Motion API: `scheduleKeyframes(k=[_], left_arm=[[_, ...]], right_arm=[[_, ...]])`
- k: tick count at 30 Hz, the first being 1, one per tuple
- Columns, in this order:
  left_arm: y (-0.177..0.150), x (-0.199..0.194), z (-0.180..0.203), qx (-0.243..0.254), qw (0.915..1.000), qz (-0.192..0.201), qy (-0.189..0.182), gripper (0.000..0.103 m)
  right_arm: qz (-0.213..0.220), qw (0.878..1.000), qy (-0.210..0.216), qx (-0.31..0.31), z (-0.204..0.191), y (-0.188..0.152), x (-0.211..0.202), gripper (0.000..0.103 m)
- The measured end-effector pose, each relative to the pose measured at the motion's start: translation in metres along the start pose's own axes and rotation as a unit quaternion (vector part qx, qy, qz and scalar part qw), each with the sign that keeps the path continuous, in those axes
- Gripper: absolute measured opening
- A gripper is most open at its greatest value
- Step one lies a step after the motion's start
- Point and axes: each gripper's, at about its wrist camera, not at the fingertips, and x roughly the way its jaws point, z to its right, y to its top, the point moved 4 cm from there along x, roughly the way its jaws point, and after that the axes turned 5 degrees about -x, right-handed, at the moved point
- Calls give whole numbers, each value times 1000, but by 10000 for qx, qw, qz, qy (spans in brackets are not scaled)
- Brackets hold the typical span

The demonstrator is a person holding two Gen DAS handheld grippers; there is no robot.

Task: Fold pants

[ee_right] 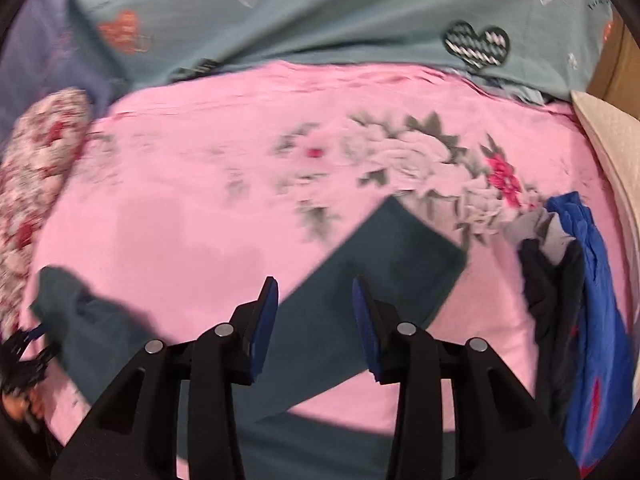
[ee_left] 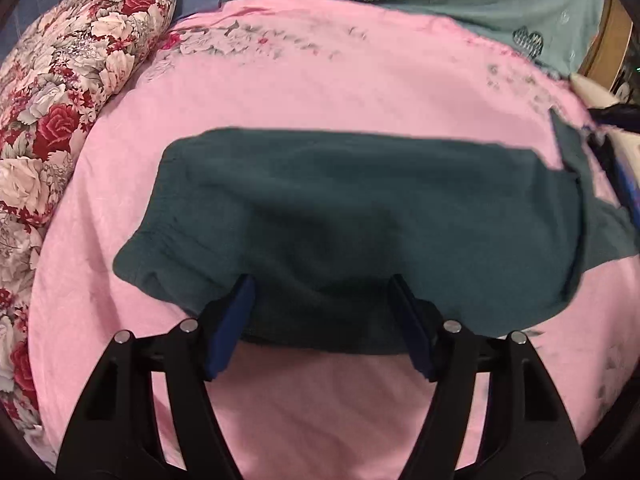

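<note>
Dark teal pants point(ee_left: 360, 220) lie spread sideways on a pink bedsheet point(ee_left: 320, 88), waist end to the left. My left gripper point(ee_left: 322, 300) is open, its blue pads point(ee_left: 234, 320) on either side of the near edge of the pants. In the right wrist view a pant leg point(ee_right: 372, 272) runs diagonally up to the right across the sheet point(ee_right: 180, 200). My right gripper point(ee_right: 314, 304) is open above this leg, holding nothing. The other gripper shows at the far left edge point(ee_right: 28, 360) beside a bunched part of the pants point(ee_right: 80, 320).
A floral pillow point(ee_left: 60, 120) lies at the left. A grey-green heart-print blanket point(ee_right: 320, 12) lies behind the sheet. A heap of blue and dark clothes point(ee_right: 580, 300) sits at the right, with a beige cushion point(ee_right: 616, 152) beyond it.
</note>
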Motion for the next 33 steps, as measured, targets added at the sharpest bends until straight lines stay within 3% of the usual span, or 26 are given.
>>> scheduleKeyframes(k=[4,7,9,11,12,14,17,21,24,27,30,33], left_arm=[[1,-14,22,236,9995,160,-103,70],[2,-10,38,341,9991,108,-217,70],[5,-3,47,353,9989,53,-307,70],[7,4,58,370,9984,-23,-420,70],[8,6,63,399,9980,-55,-480,70],[13,11,78,550,9966,-82,-609,70],[17,18,102,761,9933,-120,-861,70],[13,24,131,1021,9880,-150,-1150,71],[7,29,144,1127,9851,-208,-1284,72],[2,36,151,1169,9840,-303,-1313,75],[0,38,154,1216,9838,-271,-1289,77],[1,37,155,1187,9849,-317,-1218,77]], right_arm=[[-463,9971,-345,496,18,24,45,42],[-718,9949,-480,528,17,35,74,42],[-1107,9905,-632,517,16,32,94,42],[-1188,9902,-579,455,14,29,100,34],[-1213,9906,-474,425,13,28,99,5],[-894,9948,-213,439,16,25,81,2],[204,9977,389,515,28,18,17,2],[1596,9788,963,845,63,-37,-100,2],[2021,9719,709,972,85,-109,-153,2],[1743,9732,472,1427,114,-192,-141,2],[994,9744,281,1996,138,-261,-88,2],[637,9781,-9,1979,136,-279,-66,3]])
